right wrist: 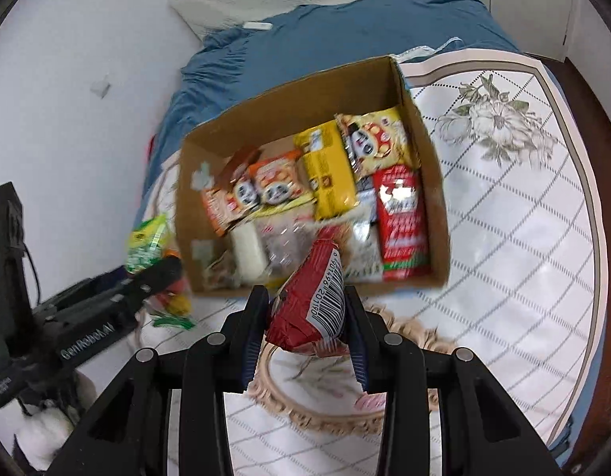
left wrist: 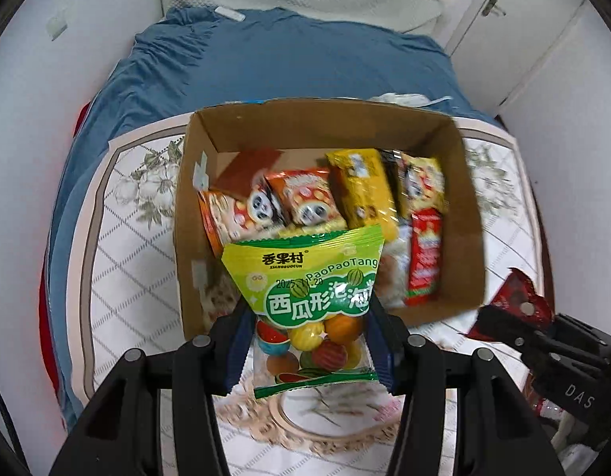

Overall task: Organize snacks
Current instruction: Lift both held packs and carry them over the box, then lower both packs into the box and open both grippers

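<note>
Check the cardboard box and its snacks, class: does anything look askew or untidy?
Yes. In the cardboard box, the orange panda packets lean at angles across the others, jumbled rather than flat.

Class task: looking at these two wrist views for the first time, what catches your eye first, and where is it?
The green candy bag gripped in the left tongs, just before the cardboard box. Then the red snack packet clamped in the right tongs, near the same snack-filled box.

Green candy bag [left wrist: 313, 297] between left fingers [left wrist: 236, 341]
</note>
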`<state>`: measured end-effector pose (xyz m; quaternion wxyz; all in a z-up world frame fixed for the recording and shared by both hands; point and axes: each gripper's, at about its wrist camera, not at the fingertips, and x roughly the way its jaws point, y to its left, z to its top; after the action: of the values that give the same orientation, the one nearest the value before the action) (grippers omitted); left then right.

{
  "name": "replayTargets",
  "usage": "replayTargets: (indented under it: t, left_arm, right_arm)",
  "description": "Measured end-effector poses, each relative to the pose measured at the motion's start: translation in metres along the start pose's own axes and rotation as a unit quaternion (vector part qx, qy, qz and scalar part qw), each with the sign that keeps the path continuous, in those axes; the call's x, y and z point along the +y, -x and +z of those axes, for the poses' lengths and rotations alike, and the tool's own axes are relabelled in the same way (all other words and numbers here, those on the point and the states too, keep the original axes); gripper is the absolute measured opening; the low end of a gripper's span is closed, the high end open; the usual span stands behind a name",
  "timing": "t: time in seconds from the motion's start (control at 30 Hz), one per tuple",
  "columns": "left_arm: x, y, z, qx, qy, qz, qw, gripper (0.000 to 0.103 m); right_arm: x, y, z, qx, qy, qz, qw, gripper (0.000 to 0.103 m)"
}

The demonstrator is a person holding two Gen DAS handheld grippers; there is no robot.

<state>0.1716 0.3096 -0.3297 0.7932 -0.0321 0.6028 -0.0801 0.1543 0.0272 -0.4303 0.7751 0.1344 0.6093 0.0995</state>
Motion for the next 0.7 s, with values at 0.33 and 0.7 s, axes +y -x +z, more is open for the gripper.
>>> replayTargets:
  t: [0.33, 0.7]
  left_arm:
    - [0.033, -0.085, 0.040, 0.061, -0.001, 0.036, 0.9975, 0.049]
    - [0.054, -0.134, 0.040, 0.113, 0.019, 0.052, 0.9920, 0.051]
  right_arm:
    - [-0.025, -0.079, 0.037, 0.052, -0.020, -0.044, 0.997, 0.040]
    - [-0.039, -0.135, 0.040, 0.097, -0.016, -0.083, 0.992, 0.082]
